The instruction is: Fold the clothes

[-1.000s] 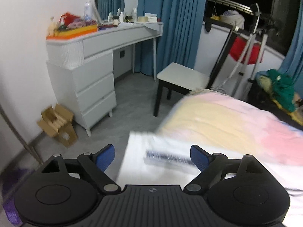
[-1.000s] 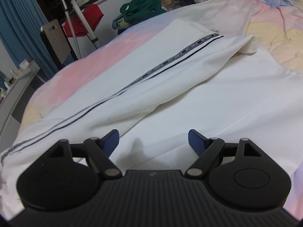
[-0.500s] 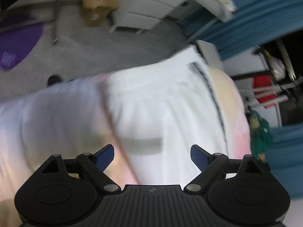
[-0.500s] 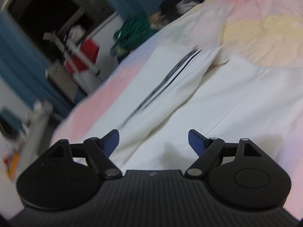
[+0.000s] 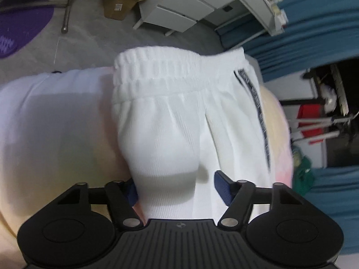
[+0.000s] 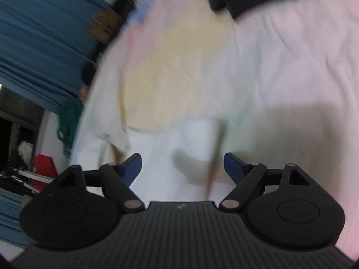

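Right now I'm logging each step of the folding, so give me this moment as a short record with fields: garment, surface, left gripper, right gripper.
garment: white trousers, elastic waistband, dark side stripe
surface: pastel bedspread
left gripper: jaws closing, a fold of the trousers between them, left pad at the fabric's edge
right gripper: open over white fabric; view blurred, nothing gripped

Trousers (image 5: 170, 121) lie on the bed (image 5: 51, 121), drawers (image 5: 179, 6) beyond
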